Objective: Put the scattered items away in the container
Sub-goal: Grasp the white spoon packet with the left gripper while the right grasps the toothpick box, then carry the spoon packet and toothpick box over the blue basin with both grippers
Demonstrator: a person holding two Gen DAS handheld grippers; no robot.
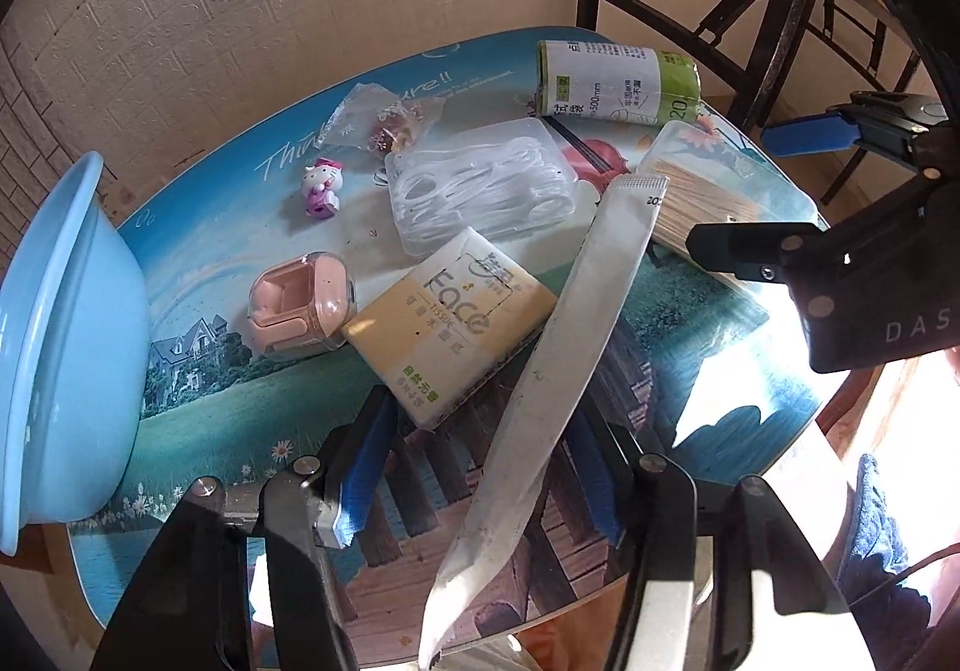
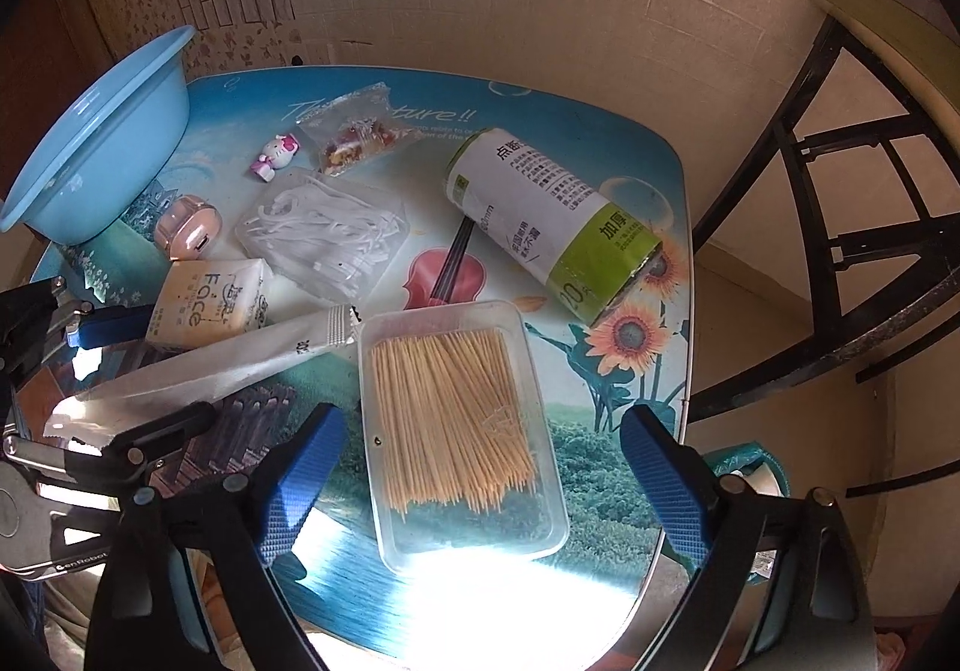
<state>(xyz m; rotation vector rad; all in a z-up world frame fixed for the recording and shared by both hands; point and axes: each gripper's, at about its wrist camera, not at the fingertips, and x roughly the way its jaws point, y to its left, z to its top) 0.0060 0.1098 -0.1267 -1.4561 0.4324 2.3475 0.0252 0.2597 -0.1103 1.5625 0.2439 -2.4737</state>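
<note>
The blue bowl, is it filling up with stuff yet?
Not yet. The visible part of the blue bowl looks bare. The left gripper has open jaws around the long white packet, not clamped. The right gripper is open over the toothpick box. The tissue pack, floss box, bag roll and kitty toy remain outside.

pale blue basin [image 2: 90,143], pink case [image 1: 300,305], cream tissue pack [image 1: 456,323], green-and-white roll [image 2: 552,221]

Both the left claw [image 1: 480,467] and right claw [image 2: 483,479] have black frames, silver screws and blue ridged pads [image 2: 300,485].
</note>
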